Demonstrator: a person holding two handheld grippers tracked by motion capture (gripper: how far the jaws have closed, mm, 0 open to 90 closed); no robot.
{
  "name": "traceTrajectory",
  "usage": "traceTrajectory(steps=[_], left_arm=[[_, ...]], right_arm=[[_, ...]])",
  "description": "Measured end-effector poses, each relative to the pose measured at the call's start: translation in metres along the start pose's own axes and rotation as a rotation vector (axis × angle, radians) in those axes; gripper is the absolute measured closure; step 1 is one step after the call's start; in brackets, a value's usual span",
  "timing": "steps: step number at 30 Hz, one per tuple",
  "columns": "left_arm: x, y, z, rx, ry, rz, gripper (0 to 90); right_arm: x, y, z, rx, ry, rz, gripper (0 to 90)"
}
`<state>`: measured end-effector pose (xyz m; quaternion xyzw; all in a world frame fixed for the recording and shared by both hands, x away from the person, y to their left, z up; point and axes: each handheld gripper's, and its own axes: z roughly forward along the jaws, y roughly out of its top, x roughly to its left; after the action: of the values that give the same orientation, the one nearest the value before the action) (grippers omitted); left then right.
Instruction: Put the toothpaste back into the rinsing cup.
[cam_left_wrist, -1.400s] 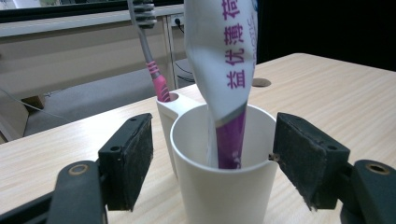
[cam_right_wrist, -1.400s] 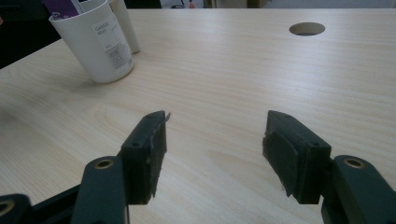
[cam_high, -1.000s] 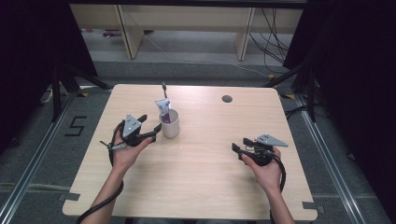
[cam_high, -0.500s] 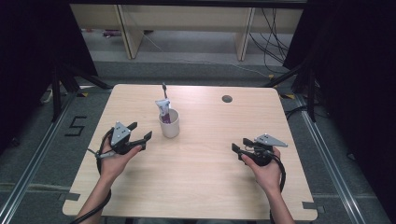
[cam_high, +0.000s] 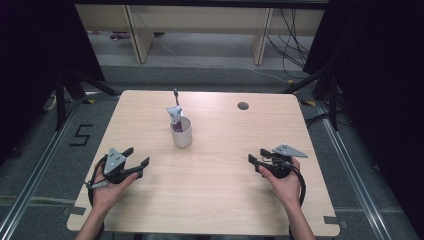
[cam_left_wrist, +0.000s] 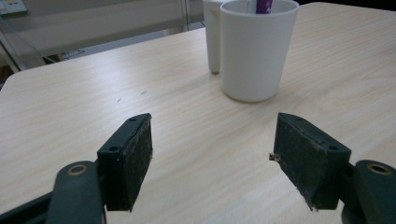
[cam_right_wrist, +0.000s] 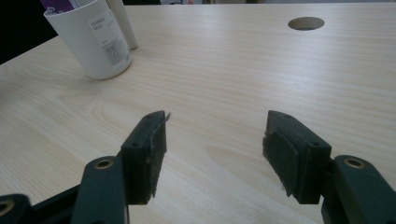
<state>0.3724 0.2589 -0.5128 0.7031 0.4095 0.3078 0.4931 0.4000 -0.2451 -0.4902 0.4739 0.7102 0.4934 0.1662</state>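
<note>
- The left tongs (cam_high: 137, 163) sit at the near left of the tabletop (cam_high: 225, 200) with jaws spread wide and nothing between them; in the left gripper view the same tongs (cam_left_wrist: 212, 161) frame bare wood, the pads (cam_left_wrist: 140, 158) scuffed and dark.
- The right tongs (cam_high: 256, 161) rest at the near right, likewise gaping and empty, seen again in the right gripper view (cam_right_wrist: 212, 154), where one pad (cam_right_wrist: 154, 149) shows a frayed edge.
- Ahead of both stands a white cup (cam_high: 181, 132), upright near the middle of the tabletop, nearer the left tongs than the right and well apart from both.
- A toothpaste tube (cam_high: 174, 115) with a purple band stands in the cup, and a dark-tipped toothbrush (cam_high: 176, 94) rises above it.
- The left gripper view shows the cup (cam_left_wrist: 257, 49) with a white handle-like post (cam_left_wrist: 213, 37) just behind it; whether the two touch cannot be told.
- The cup looks like light, rigid plastic with smooth, slightly tapered walls, likely slippery and easy to tip; a hold across the mid-wall, jaws level, seems the safest.
- The tube is probably soft and would dent, so its stiffer crimped top end is the better grip.
- A printed label (cam_right_wrist: 111, 44) faces the right tongs; a round cable hole (cam_right_wrist: 306, 23) lies beyond.
</note>
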Motion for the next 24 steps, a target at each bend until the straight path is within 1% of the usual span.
traceTrajectory(steps=[1,2,3,4,5,6,7,8,9,10,11,12,13,14,15,16,17,18,19,20,21,22,23,24], left_arm=[[0.001,-0.003,-0.003,0.006,0.008,0.000,28.1],[0.002,-0.006,-0.006,0.008,0.009,-0.003,28.1],[0.002,-0.006,-0.006,0.008,0.009,-0.003,28.1],[0.003,-0.011,-0.010,0.000,0.014,-0.016,28.1],[0.003,-0.011,-0.010,0.000,0.014,-0.016,28.0],[0.005,-0.014,-0.015,-0.004,0.029,-0.019,28.0],[0.005,-0.014,-0.015,-0.004,0.029,-0.019,28.0],[0.006,-0.016,-0.016,-0.011,0.033,-0.024,27.9],[0.006,-0.016,-0.016,-0.011,0.033,-0.024,27.9],[0.006,-0.018,-0.018,-0.020,0.041,-0.019,27.9],[0.006,-0.018,-0.018,-0.020,0.041,-0.019,27.9],[0.006,-0.018,-0.019,-0.024,0.051,-0.016,27.9],[0.006,-0.018,-0.020,-0.029,0.053,-0.017,27.8],[0.006,-0.019,-0.020,-0.037,0.053,-0.020,27.8],[0.006,-0.019,-0.020,-0.041,0.055,-0.024,27.8],[0.007,-0.019,-0.021,-0.039,0.060,-0.027,27.7],[0.007,-0.019,-0.021,-0.039,0.060,-0.027,27.6],[0.008,-0.020,-0.023,-0.052,0.066,-0.049,27.5],[0.008,-0.020,-0.023,-0.052,0.066,-0.049,27.5],[0.008,-0.021,-0.024,-0.078,0.071,-0.050,27.3],[0.008,-0.021,-0.024,-0.078,0.071,-0.050,27.2],[0.007,-0.021,-0.025,-0.088,0.074,-0.049,27.2],[0.007,-0.022,-0.025,-0.097,0.075,-0.052,27.2],[0.008,-0.021,-0.025,-0.091,0.078,-0.049,27.2]], right_arm=[[0.000,0.000,0.000,0.000,0.001,0.001,39.8],[-0.001,0.000,0.001,0.005,-0.012,-0.012,39.8],[-0.001,0.000,0.001,0.005,-0.012,-0.012,39.8],[-0.001,-0.001,0.003,-0.003,-0.012,-0.017,39.8],[0.000,-0.002,0.002,0.004,0.003,0.000,39.8],[-0.001,-0.003,0.004,0.001,-0.010,-0.016,39.8],[-0.003,-0.003,0.003,0.002,-0.013,-0.052,39.8],[-0.003,-0.004,0.005,0.000,-0.003,-0.047,39.8],[-0.003,-0.004,0.006,0.004,-0.016,-0.064,39.8],[-0.004,-0.005,0.006,0.012,-0.010,-0.061,39.8],[-0.004,-0.005,0.006,0.012,-0.010,-0.061,39.8],[-0.003,-0.008,0.008,0.000,0.005,-0.043,39.8],[-0.004,-0.010,0.009,-0.002,0.007,-0.048,39.8],[-0.001,-0.011,0.008,0.007,0.003,-0.009,39.8],[-0.002,-0.012,0.008,0.015,0.007,-0.031,39.8],[-0.005,-0.013,0.010,-0.015,0.012,-0.082,39.8],[-0.006,-0.014,0.010,-0.010,0.010,-0.101,39.8],[-0.005,-0.017,0.011,-0.021,0.015,-0.103,39.8],[-0.004,-0.019,0.013,-0.033,0.019,-0.104,40.0],[-0.003,-0.021,0.013,-0.040,0.049,-0.104,40.2],[-0.003,-0.021,0.013,-0.040,0.049,-0.104,40.2],[0.000,-0.021,0.011,-0.070,0.042,-0.140,40.4],[0.000,-0.022,0.011,-0.076,0.057,-0.130,40.3],[0.000,-0.022,0.013,-0.087,0.049,-0.146,40.2]])
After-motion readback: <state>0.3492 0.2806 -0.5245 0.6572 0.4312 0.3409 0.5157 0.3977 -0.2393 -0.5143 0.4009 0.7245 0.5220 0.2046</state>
